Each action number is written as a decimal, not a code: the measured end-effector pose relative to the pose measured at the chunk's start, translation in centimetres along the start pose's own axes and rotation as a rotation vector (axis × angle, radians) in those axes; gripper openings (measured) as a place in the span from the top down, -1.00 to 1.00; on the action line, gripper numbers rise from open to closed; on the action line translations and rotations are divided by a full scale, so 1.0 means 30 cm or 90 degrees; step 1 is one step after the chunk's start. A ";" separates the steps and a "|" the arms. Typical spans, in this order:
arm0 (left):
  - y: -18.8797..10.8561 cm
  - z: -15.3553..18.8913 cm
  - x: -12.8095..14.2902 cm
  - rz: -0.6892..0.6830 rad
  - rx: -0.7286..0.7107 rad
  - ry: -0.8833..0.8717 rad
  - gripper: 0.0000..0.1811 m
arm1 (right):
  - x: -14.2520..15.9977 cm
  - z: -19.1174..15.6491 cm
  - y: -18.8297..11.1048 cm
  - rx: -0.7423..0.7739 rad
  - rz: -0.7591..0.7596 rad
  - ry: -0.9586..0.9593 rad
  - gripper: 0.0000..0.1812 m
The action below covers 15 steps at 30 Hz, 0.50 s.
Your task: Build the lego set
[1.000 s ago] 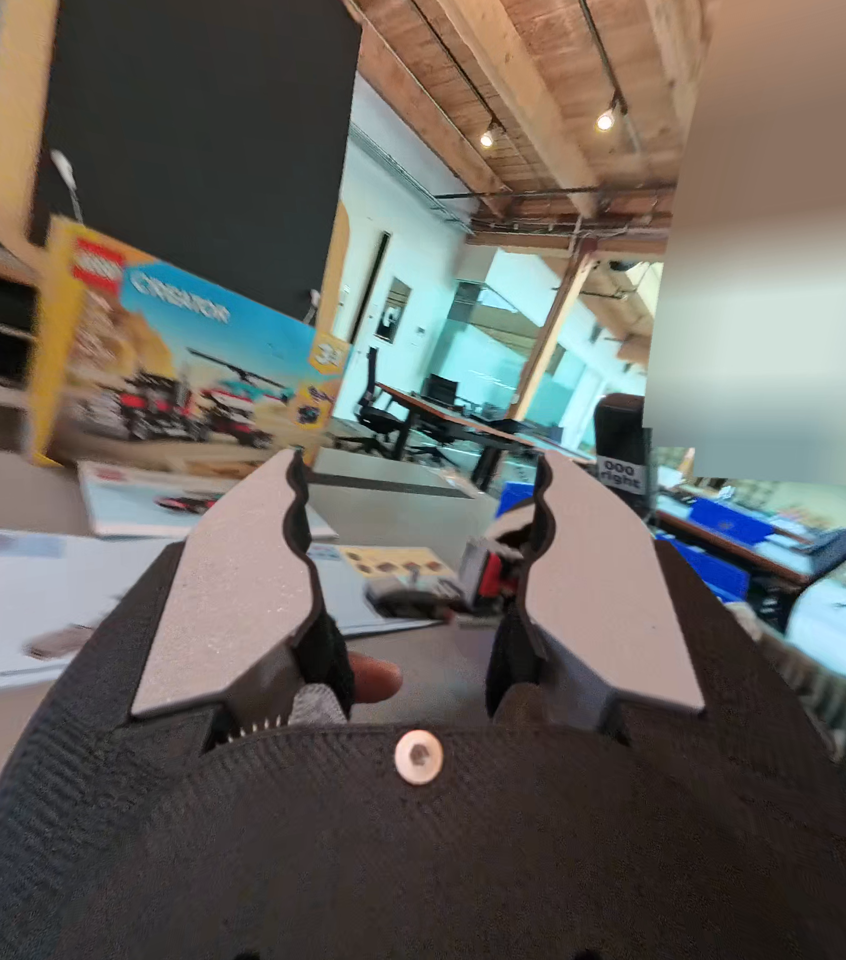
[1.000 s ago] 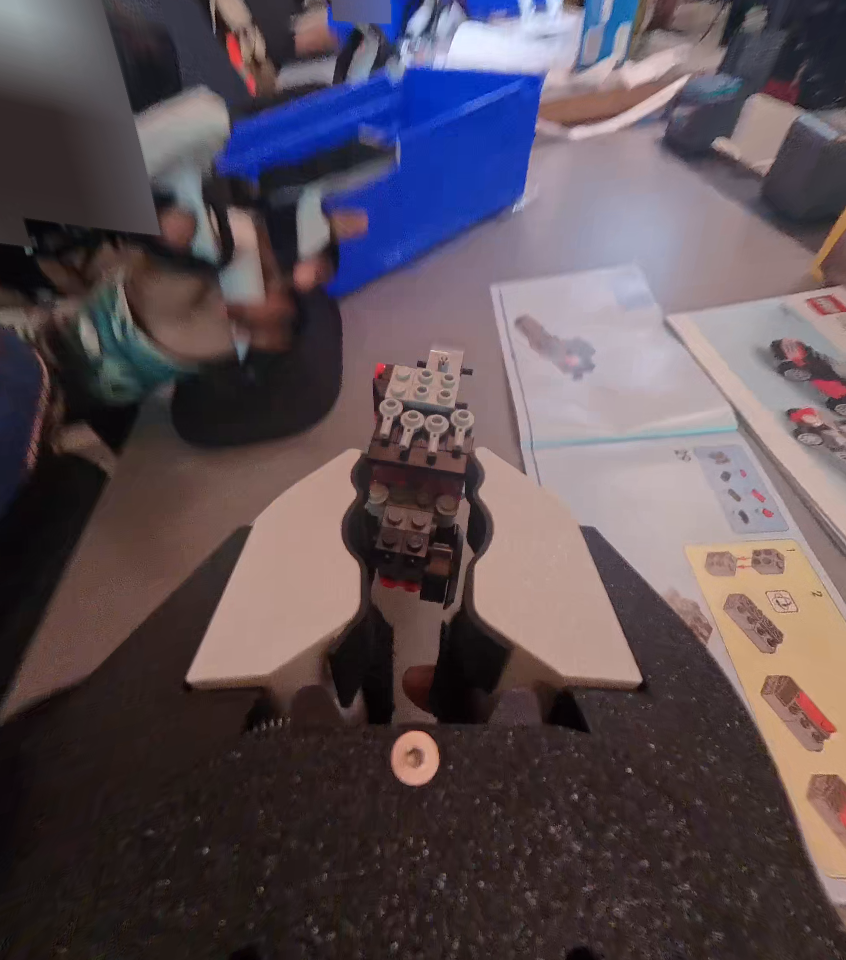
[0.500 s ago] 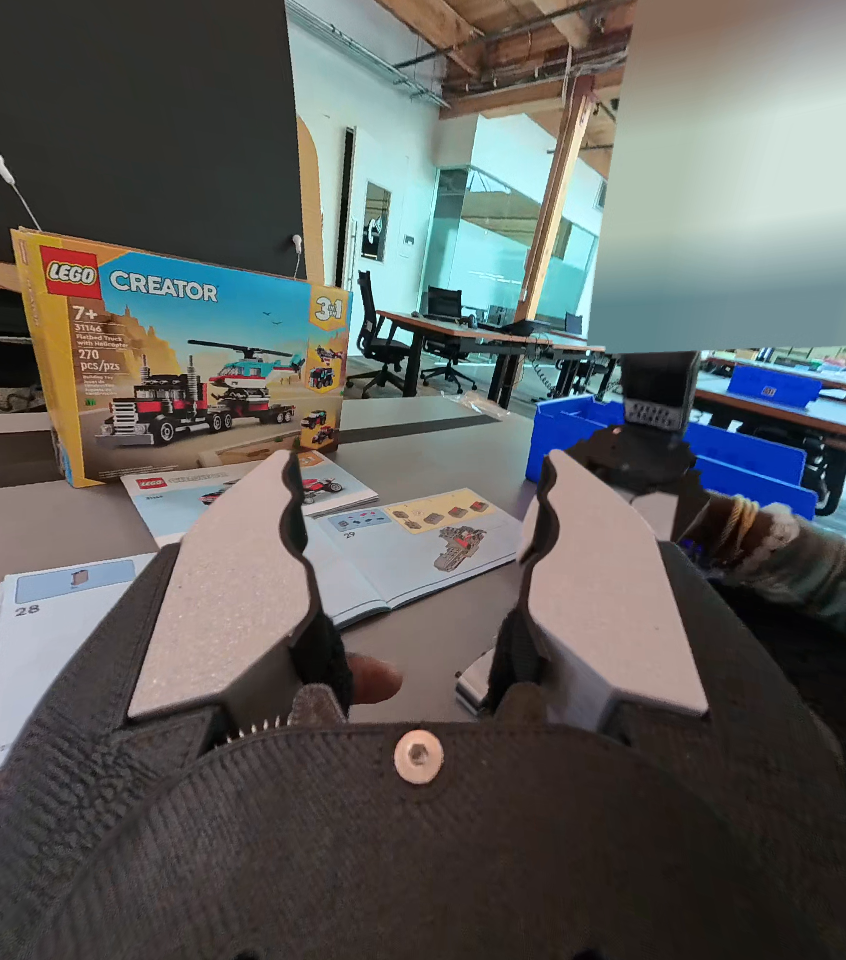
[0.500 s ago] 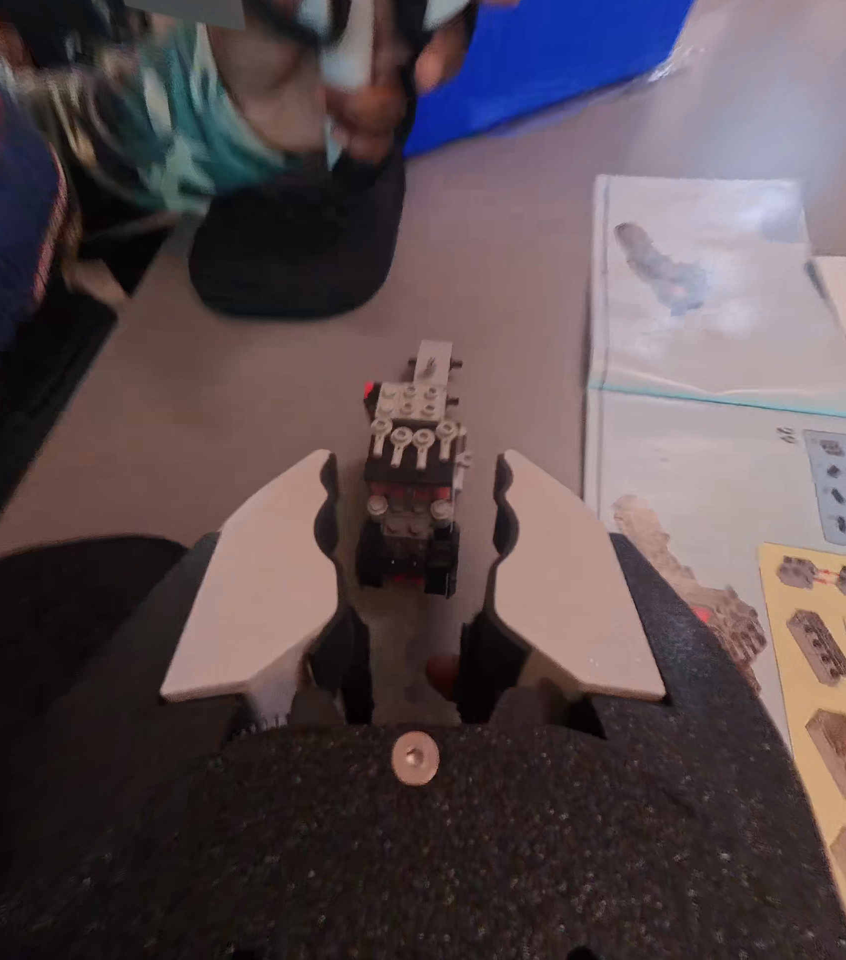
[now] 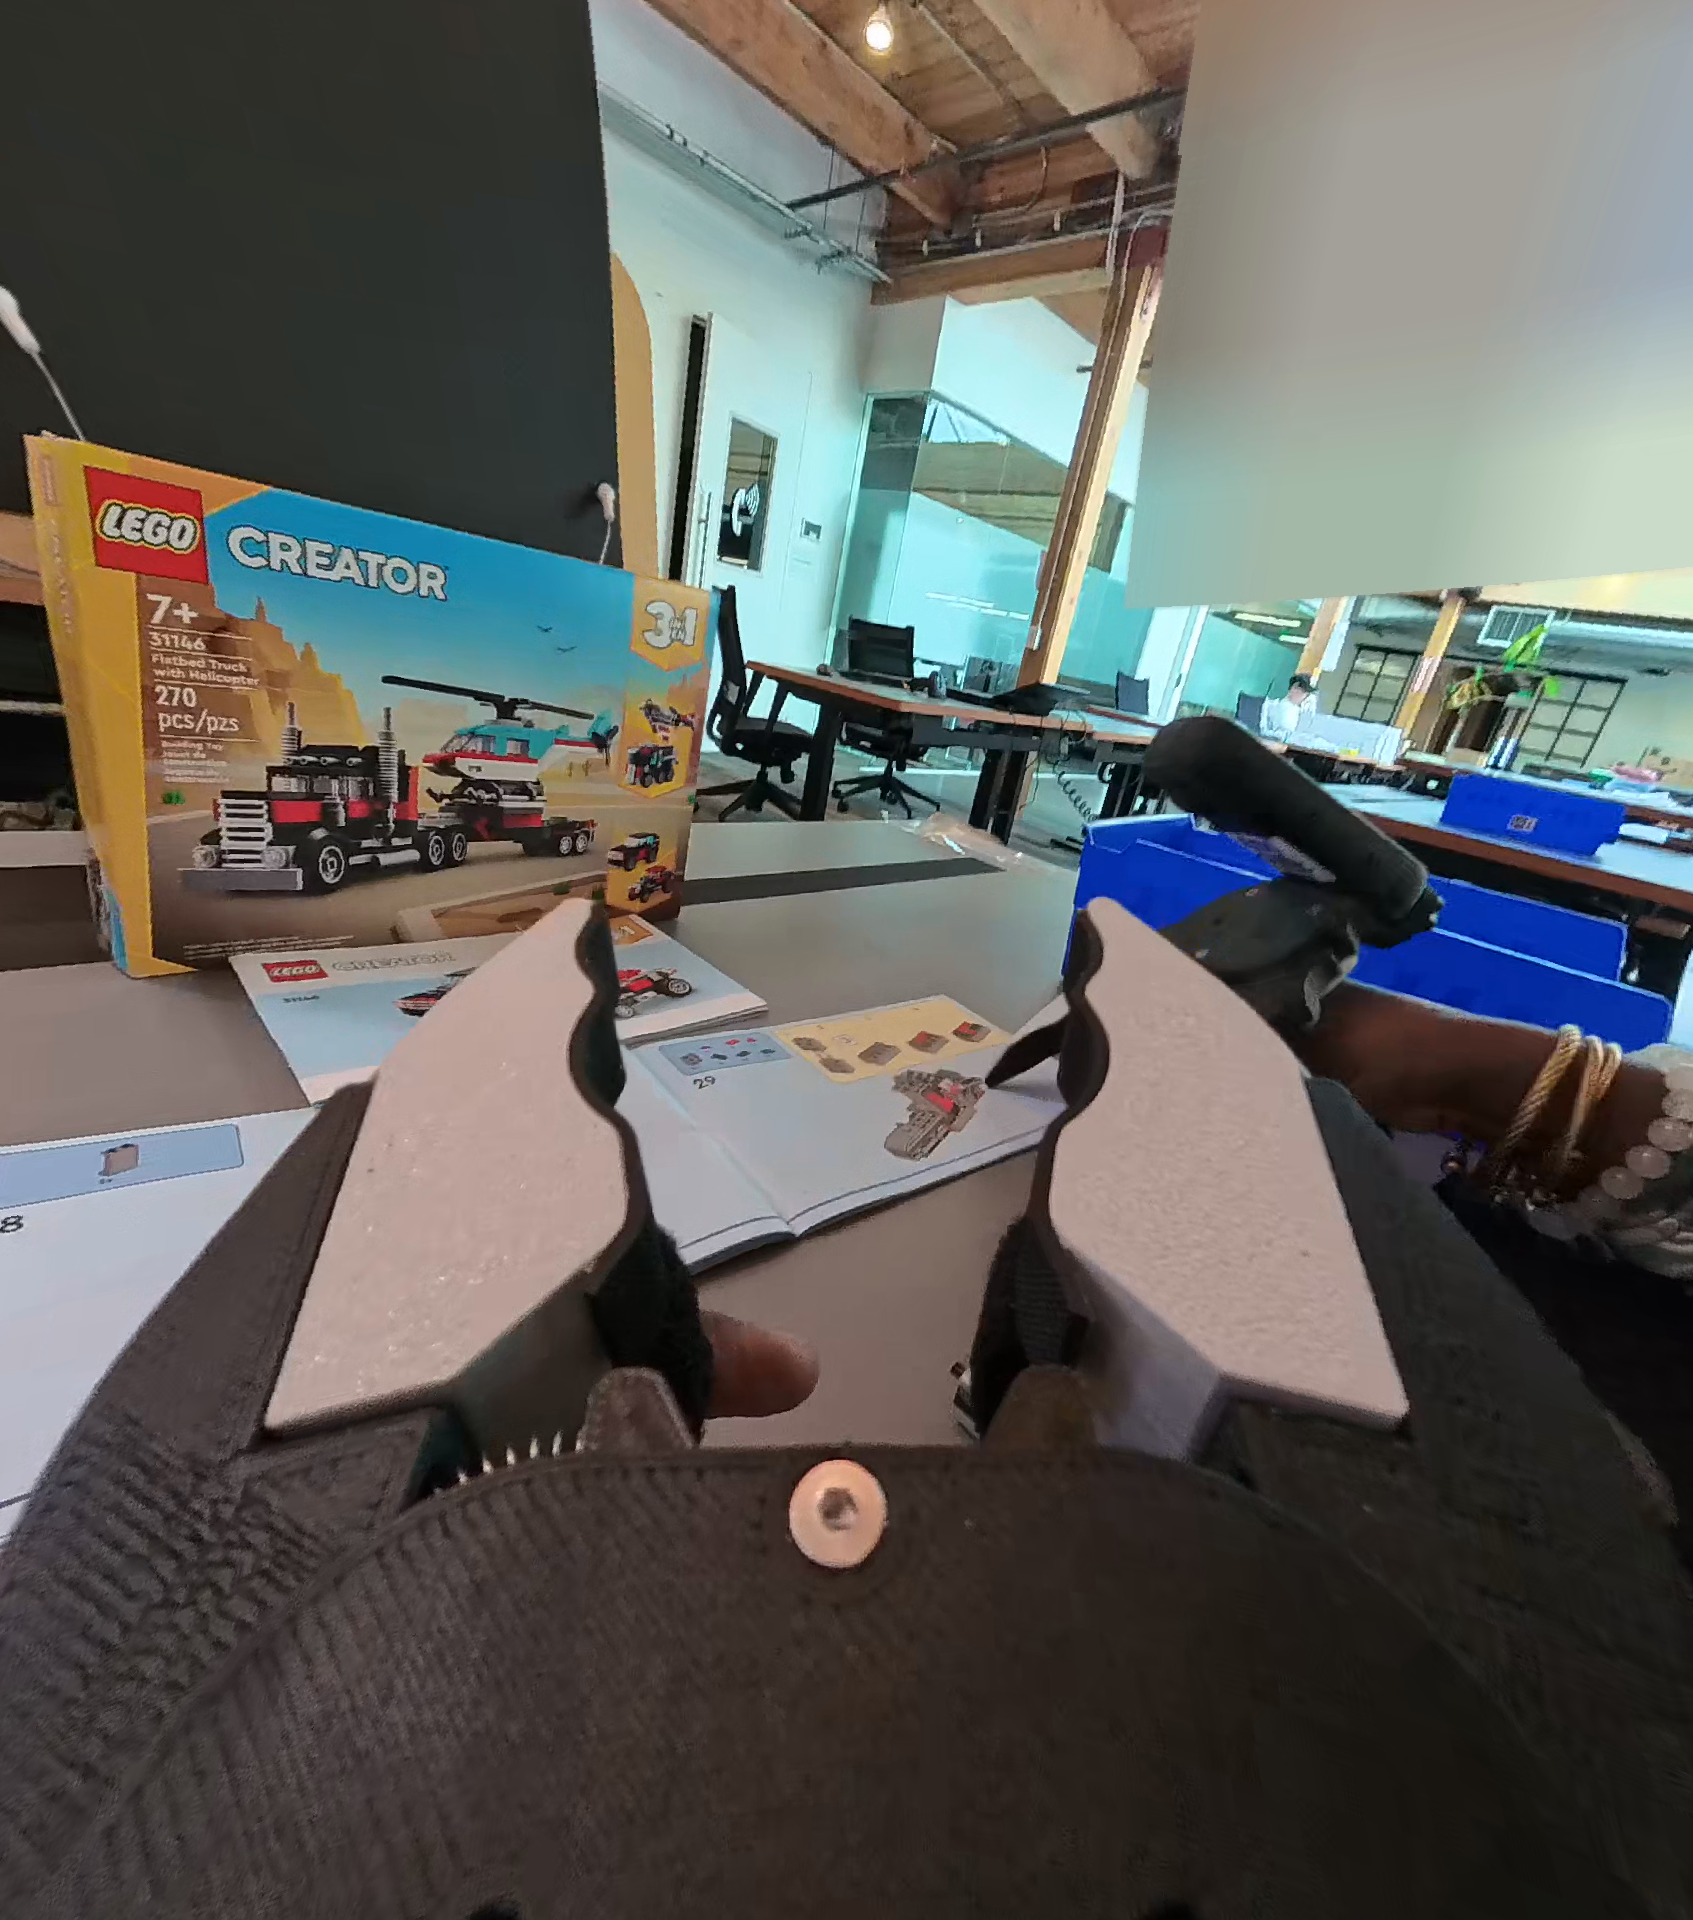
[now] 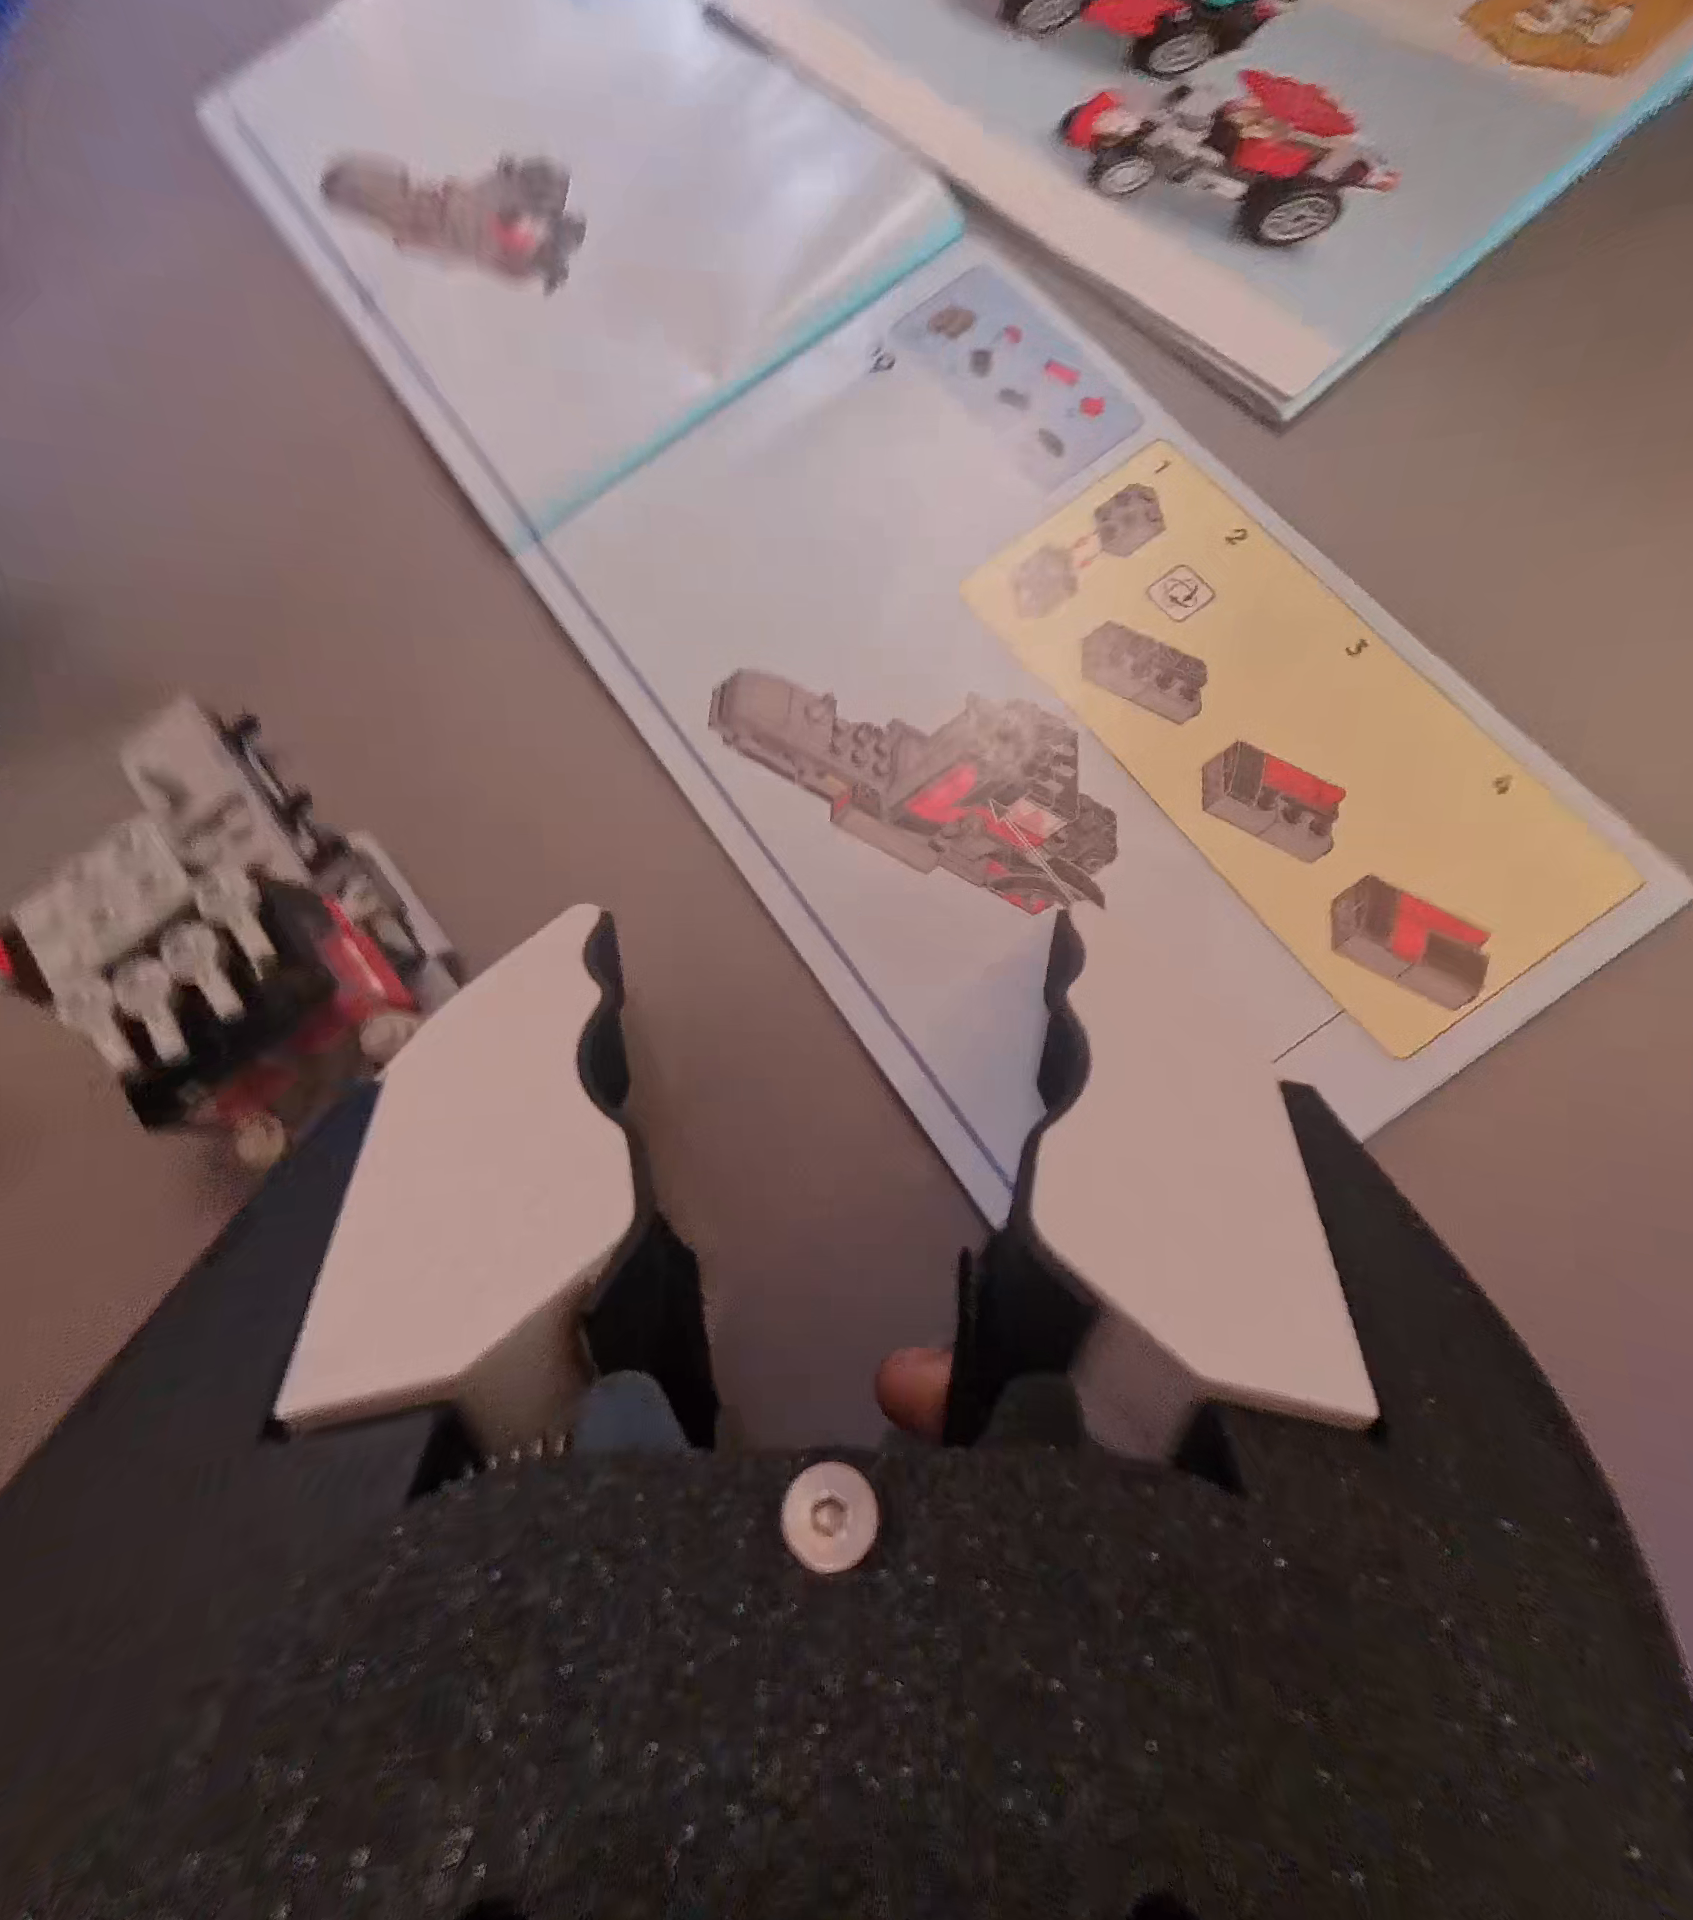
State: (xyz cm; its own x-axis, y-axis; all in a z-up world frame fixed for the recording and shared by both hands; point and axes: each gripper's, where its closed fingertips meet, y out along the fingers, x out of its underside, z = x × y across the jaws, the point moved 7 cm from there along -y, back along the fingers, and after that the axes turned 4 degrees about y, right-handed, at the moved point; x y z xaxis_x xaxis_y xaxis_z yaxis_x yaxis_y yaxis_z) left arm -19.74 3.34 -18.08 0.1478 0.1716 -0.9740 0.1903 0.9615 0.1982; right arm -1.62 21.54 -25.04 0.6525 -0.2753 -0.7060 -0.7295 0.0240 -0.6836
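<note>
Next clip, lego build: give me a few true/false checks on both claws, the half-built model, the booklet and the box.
1. The right claw grips the half-built model. False: it is open, and the model sits on the table to its left.
2. The left claw is open and empty. True.
3. The open booklet lies flat on the table. True.
4. The lego box lies flat. False: it stands upright.

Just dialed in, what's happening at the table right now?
A person is building a lego set with two handheld claws. Both the left claw and right claw are open and empty. The part-built truck model sits on the table beside the right claw, near the open instruction booklet.
</note>
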 end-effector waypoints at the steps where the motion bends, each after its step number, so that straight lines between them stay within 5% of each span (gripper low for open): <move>1: -0.004 -0.002 -0.002 0.010 0.001 -0.005 0.10 | 0.009 0.006 -0.007 0.006 -0.013 -0.044 0.22; 8: -0.018 -0.014 -0.010 0.050 0.003 -0.032 0.13 | 0.054 0.056 -0.086 -0.149 -0.067 -0.100 0.42; 12: 0.010 -0.009 -0.004 0.009 0.015 -0.013 0.20 | 0.026 0.082 -0.097 -0.111 -0.025 -0.086 0.08; 15: 0.099 -0.011 0.024 -0.165 0.046 0.047 0.26 | -0.007 0.101 -0.104 -0.043 0.074 -0.012 -0.04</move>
State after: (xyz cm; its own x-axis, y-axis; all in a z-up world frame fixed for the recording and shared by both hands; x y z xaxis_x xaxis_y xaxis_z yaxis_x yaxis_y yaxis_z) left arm -19.39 6.38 -18.21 0.0146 -0.0598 -0.9981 0.2816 0.9580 -0.0533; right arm 1.15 24.44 -23.32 0.5657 -0.2569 -0.7836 -0.8124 -0.0105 -0.5830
